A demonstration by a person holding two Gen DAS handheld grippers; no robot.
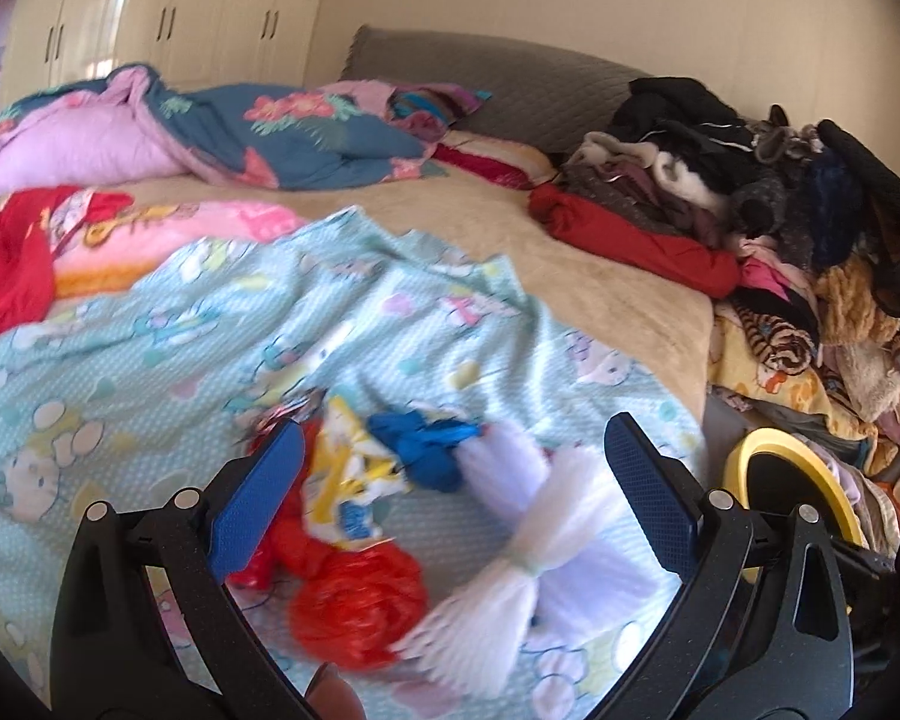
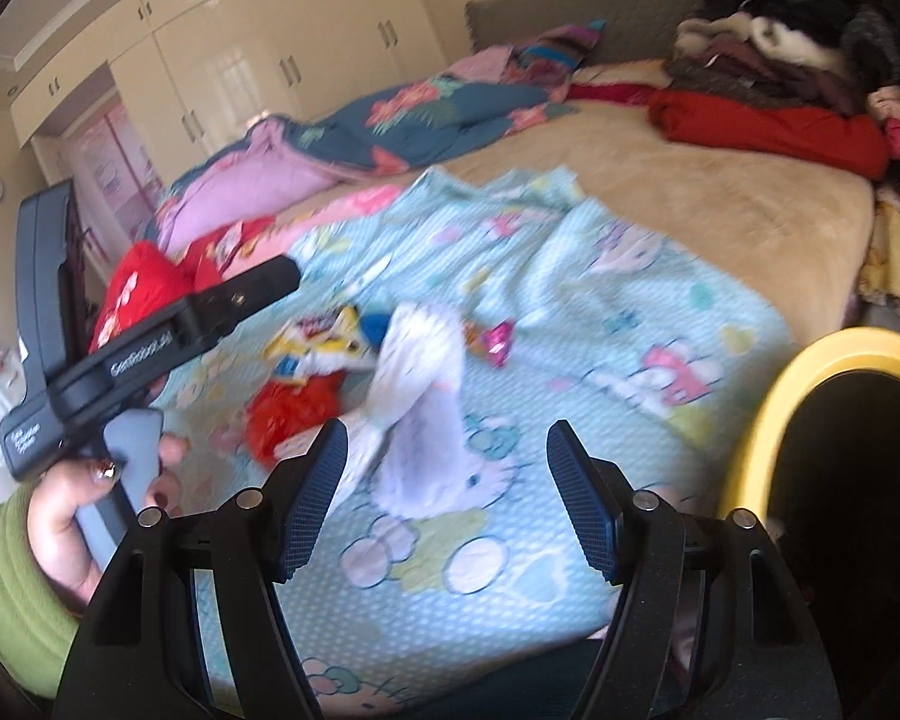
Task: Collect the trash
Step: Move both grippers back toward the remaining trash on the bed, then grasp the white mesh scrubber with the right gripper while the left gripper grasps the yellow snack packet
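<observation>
Evidently, collection is only just beginning. All the trash is still lying in one loose cluster on the light blue cartoon blanket point(image 1: 150, 324) that is covering the near part of the bed point(image 1: 570, 252).

Taking the white foam wrap point(image 1: 546, 516) as the landmark: a crumpled red plastic bag point(image 1: 354, 606) is lying just to its left, a yellow and white snack wrapper point(image 1: 348, 468) is sitting beyond the red bag, a crumpled blue piece point(image 1: 426, 444) is touching the wrap's far end, and a small pink foil wrapper point(image 2: 498, 339) is lying just to its right. The yellow-rimmed bin point(image 2: 774, 396) is standing off the bed edge, well to the right of the wrap; its dark interior is showing no contents that can be made out.

The left hand-held gripper point(image 1: 456, 480) is hovering over the cluster with its jaws standing apart and nothing between the pads. The right hand-held gripper point(image 2: 447, 492) is likewise standing apart and empty, pointing down at the near end of the wrap.

Nothing is being held; every visible piece is remaining to be picked up and carried to the bin.
</observation>
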